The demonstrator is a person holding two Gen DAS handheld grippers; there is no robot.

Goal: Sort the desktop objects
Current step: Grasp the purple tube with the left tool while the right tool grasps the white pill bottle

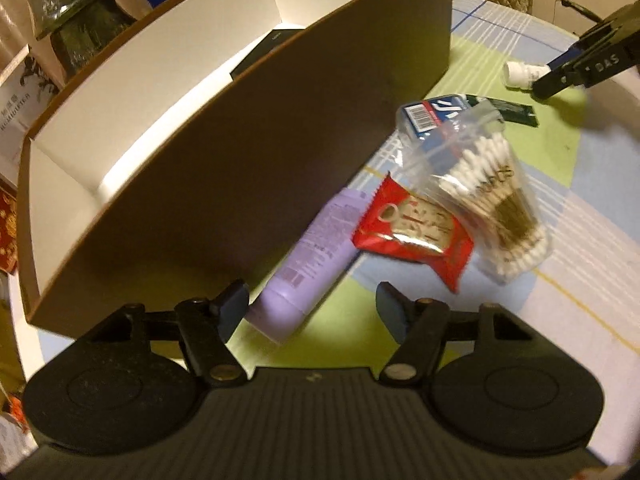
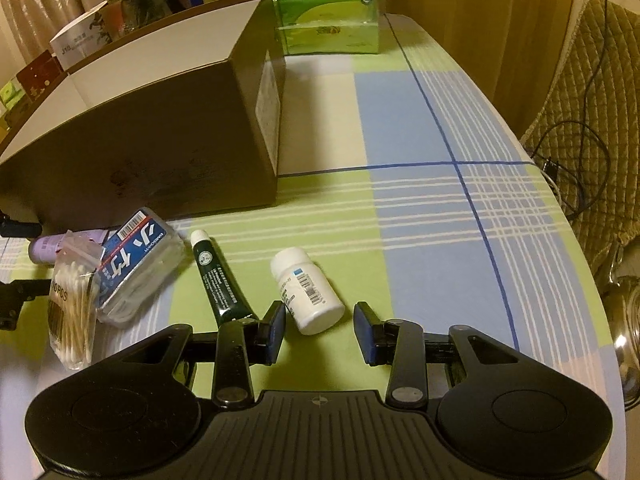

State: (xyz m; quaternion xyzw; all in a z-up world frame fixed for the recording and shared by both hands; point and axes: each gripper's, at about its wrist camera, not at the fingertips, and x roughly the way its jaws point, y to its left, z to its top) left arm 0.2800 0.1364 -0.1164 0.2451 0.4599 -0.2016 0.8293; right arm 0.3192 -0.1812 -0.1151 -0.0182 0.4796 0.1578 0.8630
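Note:
A lilac bottle (image 1: pixel 312 248) lies against the brown box (image 1: pixel 240 168). Its near end sits between the fingers of my left gripper (image 1: pixel 312 304), which stands open with a gap on the right side. Beside the bottle lie a red snack packet (image 1: pixel 412 232), a bag of cotton swabs (image 1: pixel 492 200) and a blue-labelled pack (image 1: pixel 436 114). My right gripper (image 2: pixel 320 320) is open astride the base of a white pill bottle (image 2: pixel 306 292), and neither pad touches it. A dark green tube (image 2: pixel 220 280) lies just left of the pill bottle.
The box (image 2: pixel 160 152) is open-topped, white inside, with a dark item at its bottom. A green foil pack (image 2: pixel 332 24) and blue cartons stand behind it. The checked tablecloth (image 2: pixel 440 120) stretches right to the table edge, with a quilted chair (image 2: pixel 592 80) and cables beyond.

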